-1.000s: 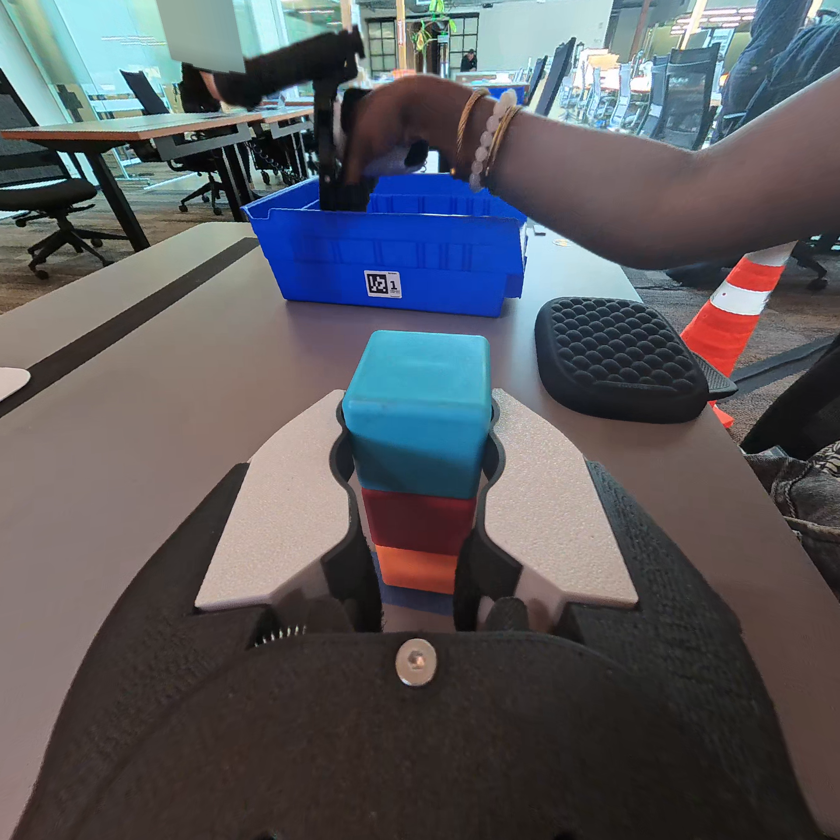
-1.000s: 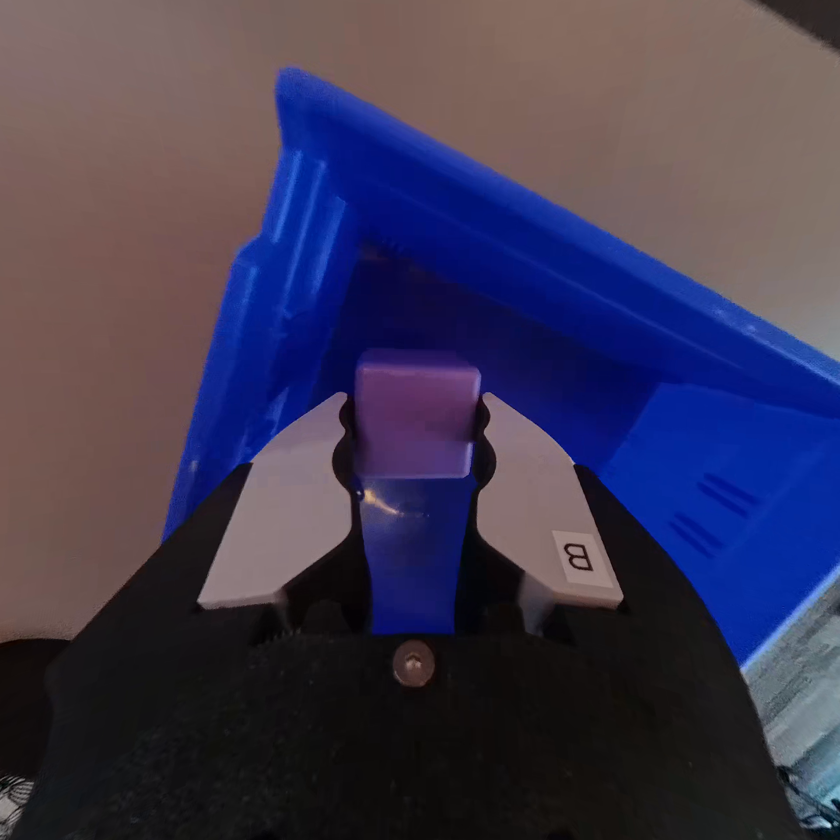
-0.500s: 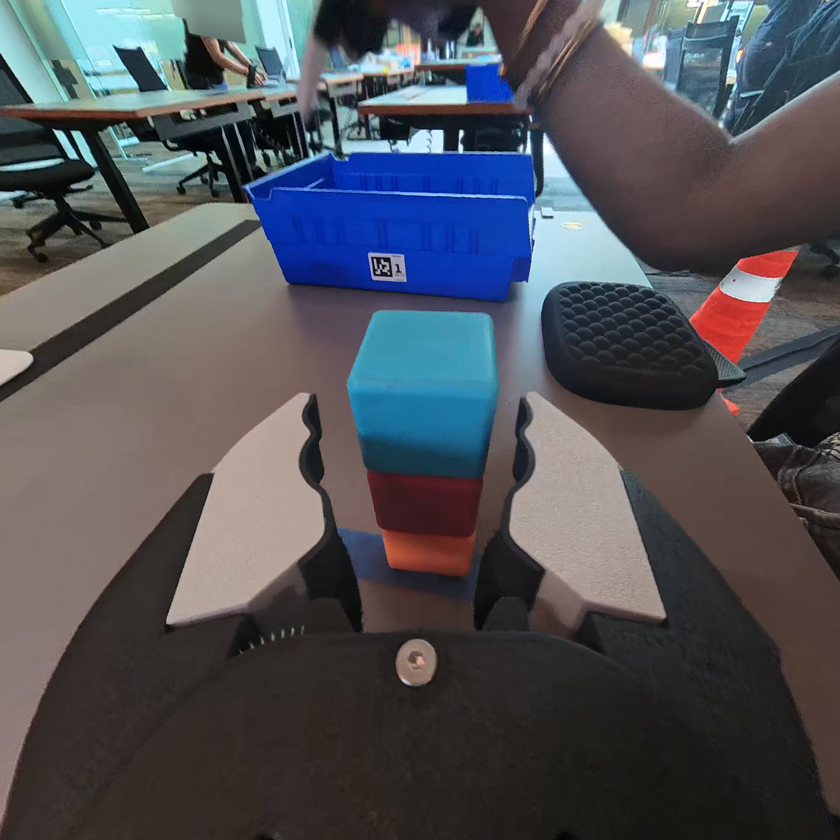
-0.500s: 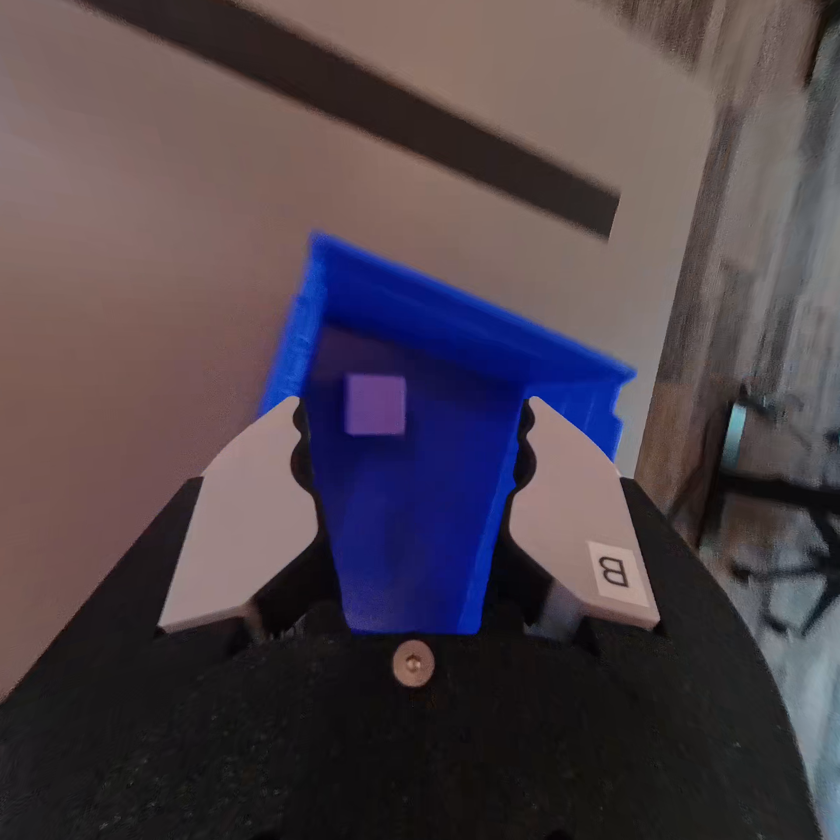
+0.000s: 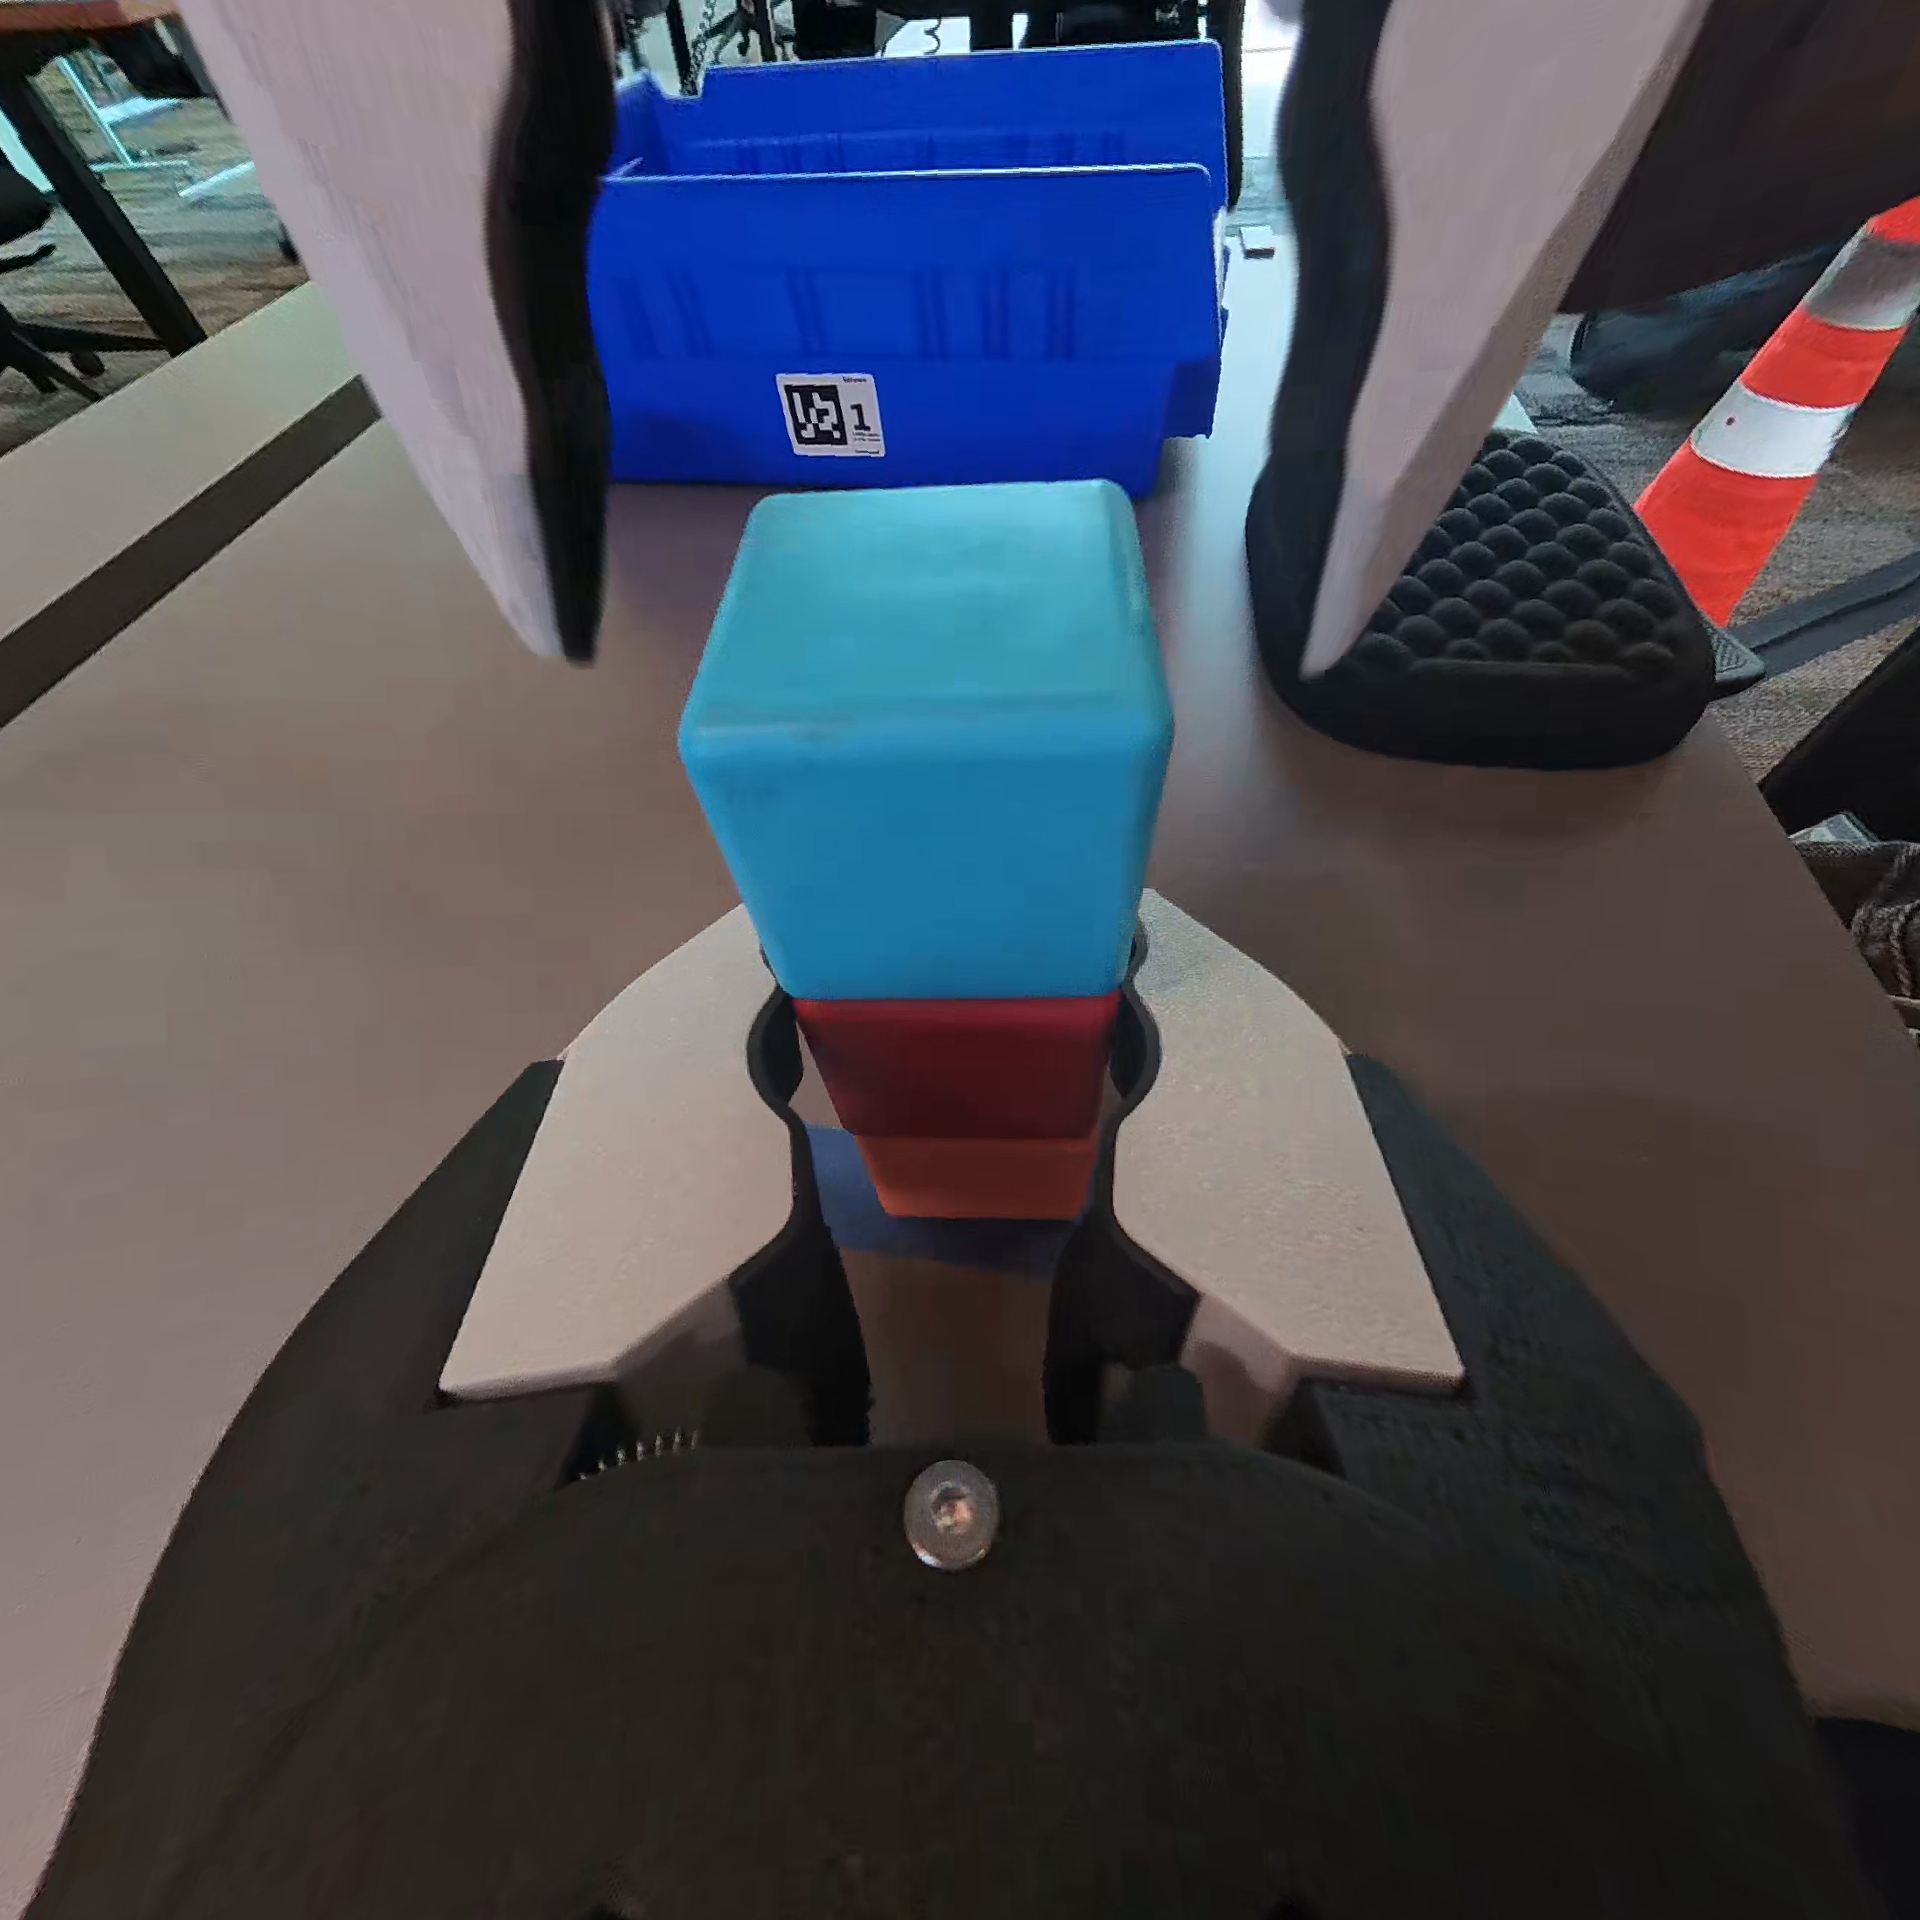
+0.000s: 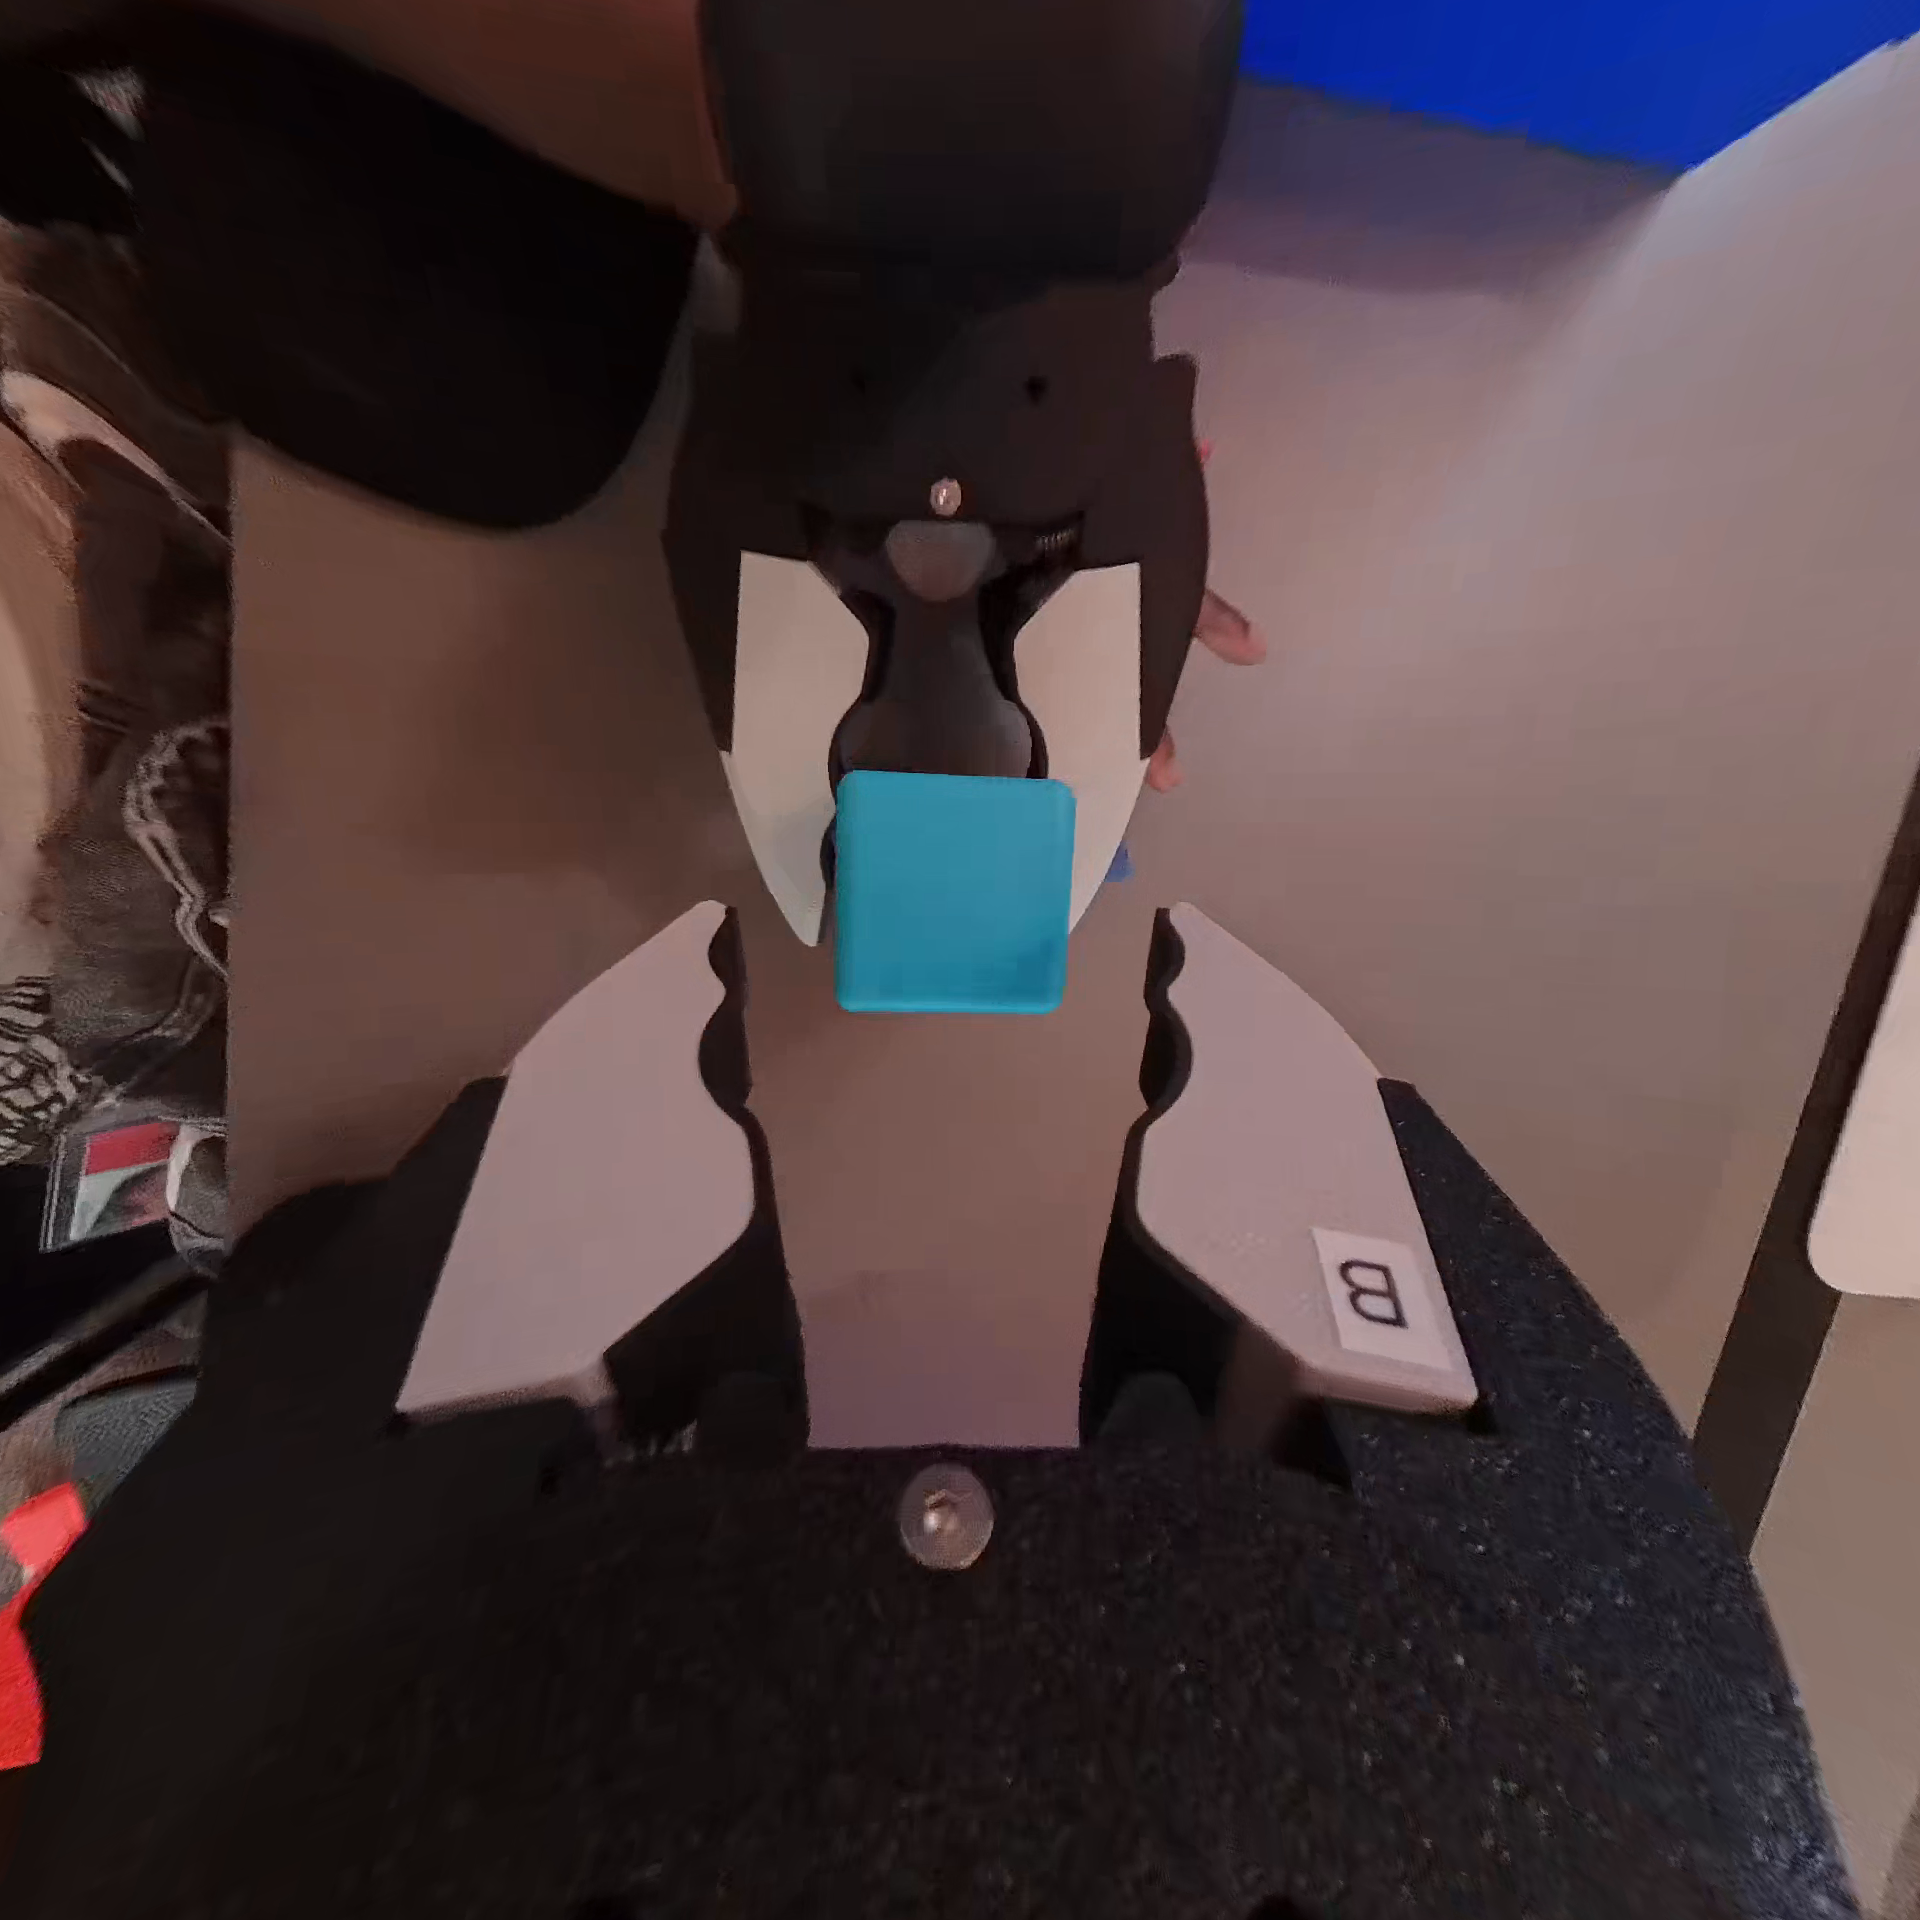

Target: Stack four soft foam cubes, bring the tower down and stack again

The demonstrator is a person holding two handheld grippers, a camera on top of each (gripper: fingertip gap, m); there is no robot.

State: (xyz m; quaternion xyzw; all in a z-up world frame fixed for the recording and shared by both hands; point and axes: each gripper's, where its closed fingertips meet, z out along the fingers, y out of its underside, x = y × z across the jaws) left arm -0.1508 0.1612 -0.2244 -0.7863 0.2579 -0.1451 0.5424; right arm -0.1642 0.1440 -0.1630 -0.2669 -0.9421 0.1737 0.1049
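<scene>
We see a tower of three foam cubes on the grey table (image 5: 312,831): a teal cube (image 5: 935,748) on top, a dark red cube (image 5: 951,1070) beneath it, an orange cube (image 5: 977,1179) at the bottom. Our left gripper (image 5: 951,1023) is clamped around the dark red cube. Our right gripper (image 6: 945,935) hangs directly above the tower, fingers spread wide apart and holding nothing, with the teal cube between them. A blue bin (image 5: 904,270) stands behind the tower.

My right gripper (image 5: 935,644) hangs spread over the cube tower (image 5: 935,790). A blue bin (image 5: 904,301) blocks the tabletop's far edge, a black pad (image 5: 1507,623) the right edge; left lies bare.
</scene>
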